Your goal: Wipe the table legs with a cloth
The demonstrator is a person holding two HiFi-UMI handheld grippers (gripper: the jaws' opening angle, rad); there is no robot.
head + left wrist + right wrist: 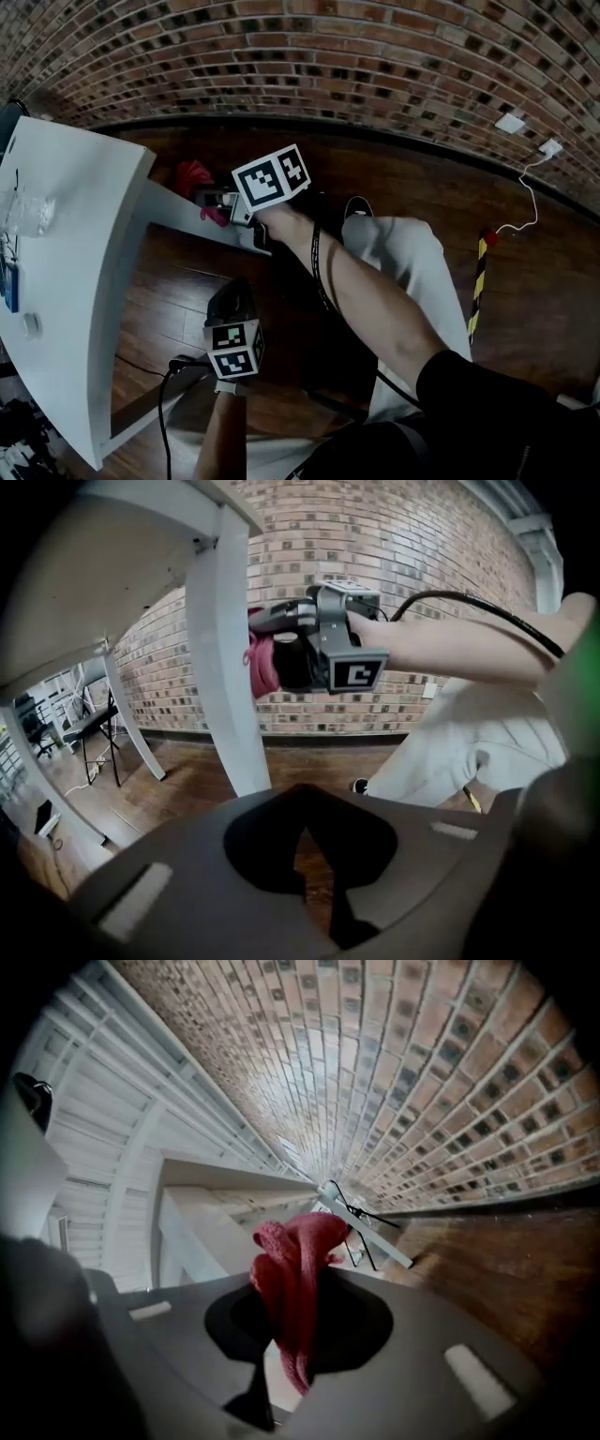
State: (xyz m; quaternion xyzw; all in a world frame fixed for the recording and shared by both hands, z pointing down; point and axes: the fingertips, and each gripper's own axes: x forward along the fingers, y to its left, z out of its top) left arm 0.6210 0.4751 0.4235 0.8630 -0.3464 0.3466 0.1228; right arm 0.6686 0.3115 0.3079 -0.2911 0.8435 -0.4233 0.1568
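A white table (80, 281) fills the left of the head view, and one slanted white leg (183, 211) runs out from under it. My right gripper (212, 202) is at that leg, shut on a red cloth (192, 174) bunched against it. In the left gripper view the cloth (262, 666) touches the leg (225, 658) just below the tabletop. From the right gripper (286, 1344) the cloth (295, 1260) hangs out between the jaws. My left gripper (232, 298) hovers lower down over the floor, shut and holding nothing (309, 864).
A brick wall (375, 66) rises behind a dark wooden floor (525, 309). The person's trouser leg (403, 262) and shoe (356, 206) are right of the leg. A black-and-yellow pole (478, 281), a white wall cable (530, 192) and a black floor cable (164, 398) are nearby. Further table legs (131, 728) stand behind.
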